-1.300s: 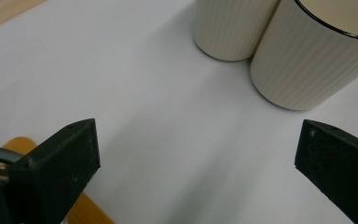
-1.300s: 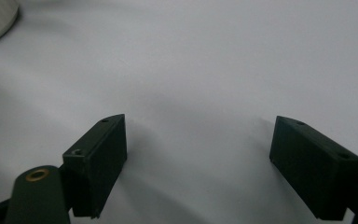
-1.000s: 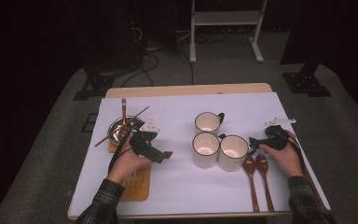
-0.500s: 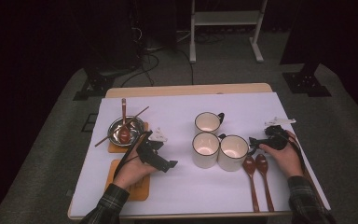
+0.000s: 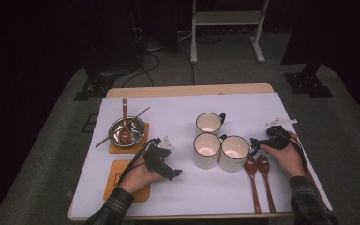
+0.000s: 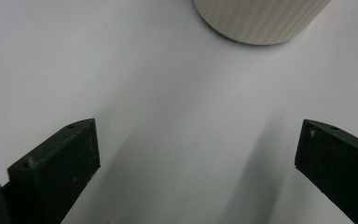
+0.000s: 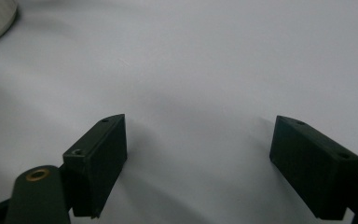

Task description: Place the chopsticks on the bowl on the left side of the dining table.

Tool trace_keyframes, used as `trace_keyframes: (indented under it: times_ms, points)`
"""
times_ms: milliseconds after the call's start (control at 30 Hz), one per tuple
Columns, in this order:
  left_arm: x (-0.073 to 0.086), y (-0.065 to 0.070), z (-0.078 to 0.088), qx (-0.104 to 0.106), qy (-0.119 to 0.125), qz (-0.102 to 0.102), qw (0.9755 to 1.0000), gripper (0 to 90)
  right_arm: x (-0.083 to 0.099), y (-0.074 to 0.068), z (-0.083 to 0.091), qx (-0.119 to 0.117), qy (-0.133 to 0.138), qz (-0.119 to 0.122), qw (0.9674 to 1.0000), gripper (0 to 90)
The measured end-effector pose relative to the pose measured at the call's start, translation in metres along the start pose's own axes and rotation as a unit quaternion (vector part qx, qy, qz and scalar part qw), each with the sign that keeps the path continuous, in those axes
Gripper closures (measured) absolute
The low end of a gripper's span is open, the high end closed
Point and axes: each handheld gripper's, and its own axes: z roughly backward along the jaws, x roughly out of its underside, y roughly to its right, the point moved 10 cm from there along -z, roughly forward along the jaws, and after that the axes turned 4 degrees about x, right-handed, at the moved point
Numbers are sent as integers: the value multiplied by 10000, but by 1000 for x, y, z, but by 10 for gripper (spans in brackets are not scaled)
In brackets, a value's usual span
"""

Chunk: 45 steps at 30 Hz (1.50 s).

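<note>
Left gripper (image 5: 174, 172): jaws wide apart, holding nothing, pointing right toward front-left mug (image 5: 206, 150), which stands near, straight ahead. Right gripper (image 5: 254, 142): wide open, empty, beside front-right mug (image 5: 235, 153).

We see our left gripper (image 5: 174, 173) low over the white counter (image 5: 183, 197), near the closest of three cream mugs (image 5: 206, 150). Our right gripper (image 5: 255, 143) sits just beside another mug (image 5: 235, 153), above two wooden spoons (image 5: 258, 180). A steel bowl (image 5: 126, 131) rests on a coaster (image 5: 140, 140).
</note>
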Motion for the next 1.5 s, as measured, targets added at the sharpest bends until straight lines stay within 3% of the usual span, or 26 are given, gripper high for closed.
trace_keyframes:
  times_ms: [200,267,433,700,1100,1500]
  points:
    - [7,4,-6,-32,-120,-47,9999,0,-1,-2,2,76,-205,17,9998,218]
    - [9,4,-7,-133,-130,-165,9997,0,-2,-3,3,112,-268,60,9996,224]
    - [10,5,-6,-189,-13,-155,9997,0,-1,-3,6,107,-396,112,9991,230]
    - [12,5,-6,-171,226,-181,9994,0,-4,-1,15,85,-353,46,9993,244]
    - [12,4,-5,-180,211,-204,9994,0,-8,-3,32,-6,-264,7,9997,244]
    - [12,5,-6,-192,214,-176,9994,0,-6,4,44,-17,-160,-46,9999,249]
